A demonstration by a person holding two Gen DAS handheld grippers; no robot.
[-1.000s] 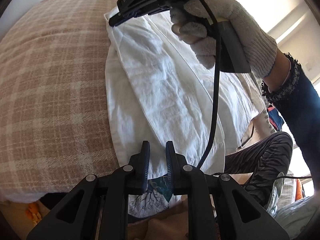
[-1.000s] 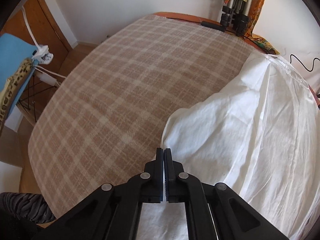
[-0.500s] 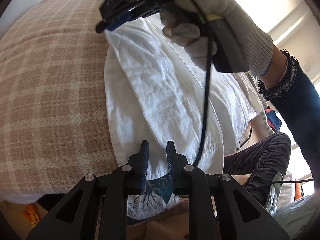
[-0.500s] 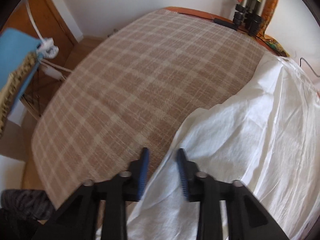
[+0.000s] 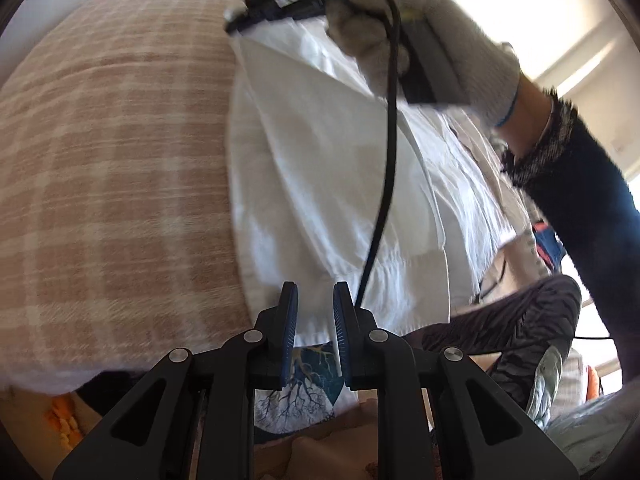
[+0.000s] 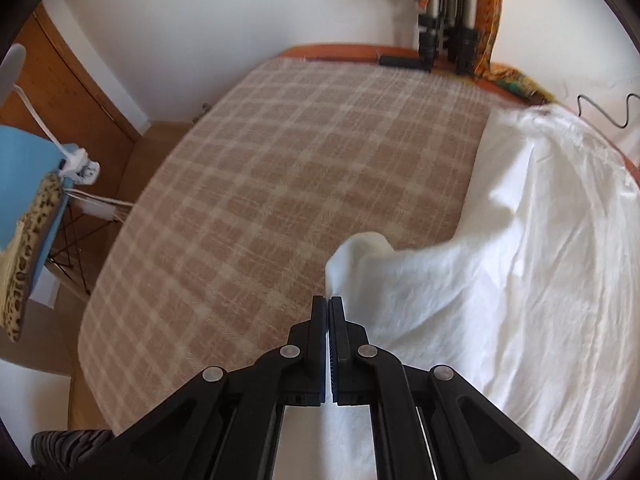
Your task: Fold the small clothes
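A white garment (image 5: 320, 184) lies spread on a beige plaid blanket (image 5: 112, 168), one side folded over in a long diagonal flap. My left gripper (image 5: 314, 296) is open and empty, hovering over the garment's near edge. My right gripper (image 6: 328, 304) is shut on the white garment (image 6: 500, 280), pinching its lifted edge, which puckers up just beyond the tips. In the left wrist view the right gripper (image 5: 240, 24) shows at the top, held by a gloved hand (image 5: 432, 40) at the garment's far corner.
A black cable (image 5: 384, 160) hangs from the right gripper across the garment. Tripod legs (image 6: 444, 36) and a colourful cloth stand at the bed's far edge. A blue chair (image 6: 28, 184) with a leopard-print cloth stands at the left. Patterned fabric (image 5: 304, 384) lies below the bed's near edge.
My right gripper opened half a second ago and has now shut again on the garment's edge, lifting it into a small fold. My left gripper has moved slightly over the near edge, still open.
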